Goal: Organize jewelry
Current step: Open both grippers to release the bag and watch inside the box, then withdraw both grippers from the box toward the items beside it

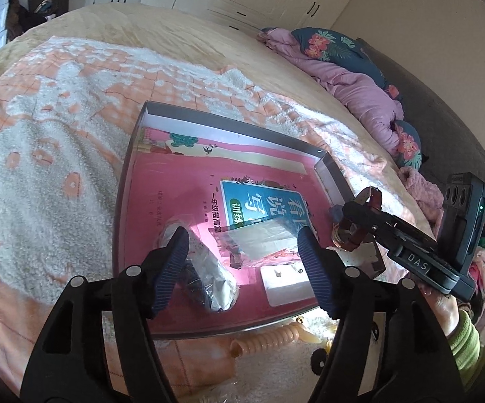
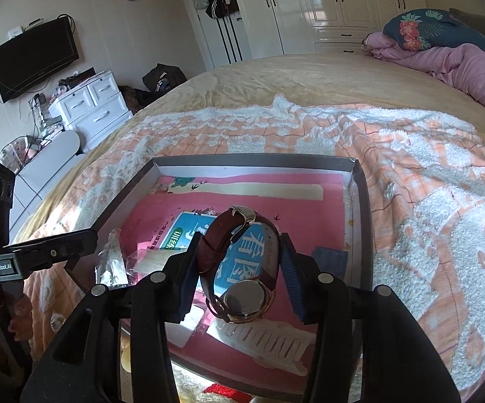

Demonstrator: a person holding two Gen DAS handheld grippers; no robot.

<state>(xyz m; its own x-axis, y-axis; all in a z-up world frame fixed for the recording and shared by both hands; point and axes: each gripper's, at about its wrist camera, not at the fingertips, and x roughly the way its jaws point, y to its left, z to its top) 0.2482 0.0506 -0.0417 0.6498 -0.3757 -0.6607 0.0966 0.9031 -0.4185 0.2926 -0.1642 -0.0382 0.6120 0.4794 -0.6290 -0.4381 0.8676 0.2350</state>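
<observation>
A shallow grey box [image 1: 229, 127] lies on the bed with a pink book [image 1: 182, 181] as its floor. In it lie a crumpled clear bag with something dark inside [image 1: 208, 282], a clear bag with a white card [image 1: 259, 238] and a white earring card [image 1: 286, 285]. My left gripper [image 1: 244, 265] hangs open over these bags, its pads touching none of them. My right gripper [image 2: 239, 272] is shut on a watch [image 2: 242, 299] with a maroon strap, held above the box's near right part. In the left wrist view the watch [image 1: 349, 235] shows at the right rim.
An orange and white blanket [image 1: 57, 134] covers the bed around the box. A peach coiled band [image 1: 269, 336] lies by the box's near edge. A pink quilt [image 1: 359, 84] and floral pillow are bunched at the far right. A green-sleeved hand [image 1: 460, 332] holds the right gripper.
</observation>
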